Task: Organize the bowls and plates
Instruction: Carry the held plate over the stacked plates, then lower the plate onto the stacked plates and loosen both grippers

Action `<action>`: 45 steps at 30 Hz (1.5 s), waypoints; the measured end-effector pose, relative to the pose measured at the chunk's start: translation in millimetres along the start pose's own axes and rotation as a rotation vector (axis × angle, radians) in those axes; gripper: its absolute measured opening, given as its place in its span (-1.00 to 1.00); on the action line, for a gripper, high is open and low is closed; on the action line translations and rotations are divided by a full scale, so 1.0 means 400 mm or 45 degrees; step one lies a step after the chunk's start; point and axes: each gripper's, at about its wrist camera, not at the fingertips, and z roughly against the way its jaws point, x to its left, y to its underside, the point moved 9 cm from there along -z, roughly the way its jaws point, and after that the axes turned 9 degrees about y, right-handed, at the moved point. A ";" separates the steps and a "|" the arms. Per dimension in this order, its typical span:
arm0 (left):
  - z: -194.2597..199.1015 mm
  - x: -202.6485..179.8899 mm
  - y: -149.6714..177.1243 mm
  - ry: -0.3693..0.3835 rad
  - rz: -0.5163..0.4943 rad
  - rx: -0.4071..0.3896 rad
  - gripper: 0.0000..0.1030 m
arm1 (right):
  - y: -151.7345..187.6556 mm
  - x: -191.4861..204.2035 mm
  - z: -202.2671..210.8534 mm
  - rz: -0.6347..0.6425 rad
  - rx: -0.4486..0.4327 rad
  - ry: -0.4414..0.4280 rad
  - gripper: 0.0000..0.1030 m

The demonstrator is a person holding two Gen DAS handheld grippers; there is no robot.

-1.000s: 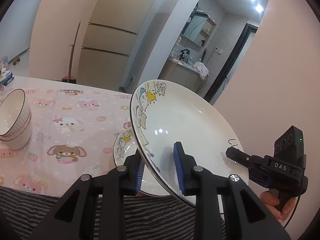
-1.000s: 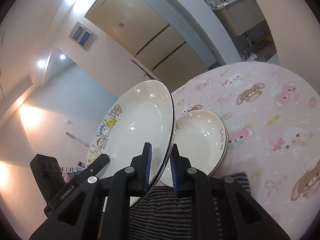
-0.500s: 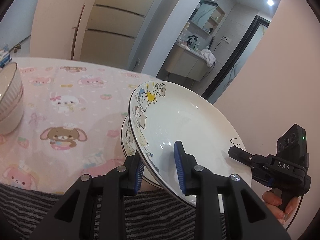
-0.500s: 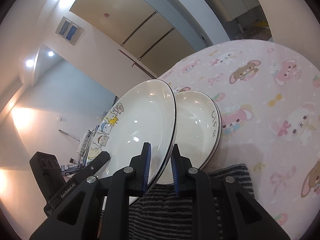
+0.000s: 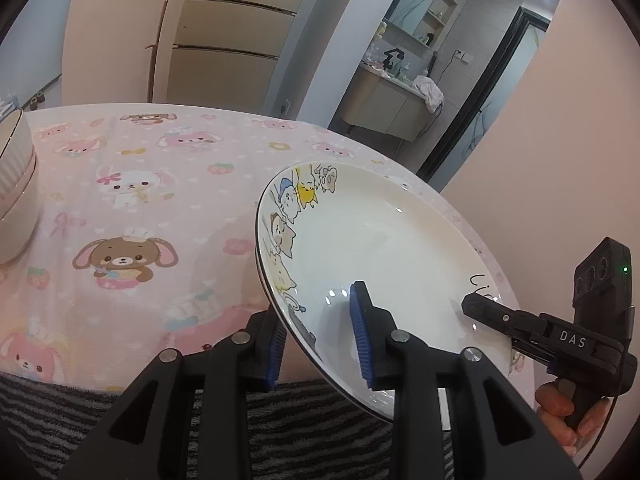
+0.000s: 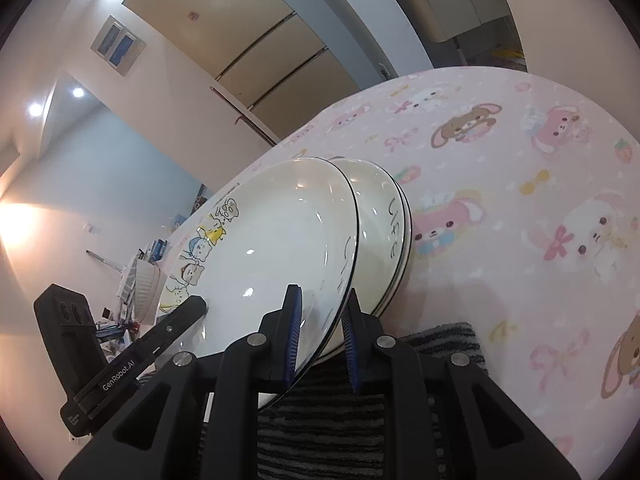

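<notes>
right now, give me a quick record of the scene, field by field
held item: cartoon plate, tilted
left tool: pads either side of the plate's near rim
right tool: clamped on the opposite rim
below: stacked plates on the pink tablecloth, held plate partly over them
stack contact: cannot tell
other dishes: stacked bowls at far left of left view
near edge: striped cloth

We are in a home's dining area: a round table (image 5: 168,184) under a pink cartoon-animal tablecloth (image 6: 520,168), a tall beige fridge (image 5: 228,48) against the wall, and through an opening a washroom vanity (image 5: 392,100) with a mirror cabinet (image 5: 420,12), bottles and a towel.
</notes>
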 end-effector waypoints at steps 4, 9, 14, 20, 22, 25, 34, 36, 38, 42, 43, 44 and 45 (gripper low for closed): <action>-0.011 0.007 0.009 -0.025 -0.008 0.020 -0.45 | 0.010 -0.008 -0.010 0.007 0.003 0.028 -0.58; -0.014 0.013 0.011 -0.046 -0.010 0.028 -0.43 | 0.015 0.002 0.003 0.049 -0.023 0.085 -0.58; -0.014 0.013 0.011 -0.085 -0.043 0.022 -0.38 | 0.014 0.011 0.008 0.083 -0.050 0.145 -0.58; -0.024 0.022 0.014 -0.220 -0.129 0.030 -0.38 | 0.018 0.020 0.013 0.119 -0.099 0.222 -0.57; -0.036 0.021 0.018 -0.237 -0.156 0.029 -0.38 | 0.011 0.026 0.020 0.146 -0.148 0.274 -0.53; -0.050 0.026 0.020 -0.195 -0.114 0.065 -0.38 | -0.001 0.025 0.027 0.173 -0.206 0.339 -0.52; -0.048 0.006 0.026 -0.292 -0.241 0.034 -0.38 | 0.009 0.003 -0.002 0.188 -0.196 0.378 -0.48; -0.042 0.002 0.027 -0.295 -0.257 0.019 -0.38 | 0.010 0.005 0.002 0.199 -0.210 0.383 -0.47; -0.040 0.004 0.027 -0.285 -0.252 0.015 -0.38 | 0.012 0.008 0.006 0.218 -0.230 0.400 -0.47; -0.032 0.009 0.024 -0.228 -0.186 0.022 -0.37 | 0.008 0.003 0.001 0.199 -0.216 0.392 -0.47; -0.029 0.009 0.024 -0.216 -0.169 0.022 -0.38 | 0.008 0.000 -0.001 0.187 -0.208 0.386 -0.47; -0.027 0.008 0.025 -0.208 -0.159 0.022 -0.38 | 0.007 -0.004 -0.003 0.170 -0.200 0.375 -0.47; -0.026 0.010 0.024 -0.200 -0.146 0.024 -0.39 | 0.005 -0.007 -0.004 0.158 -0.198 0.366 -0.47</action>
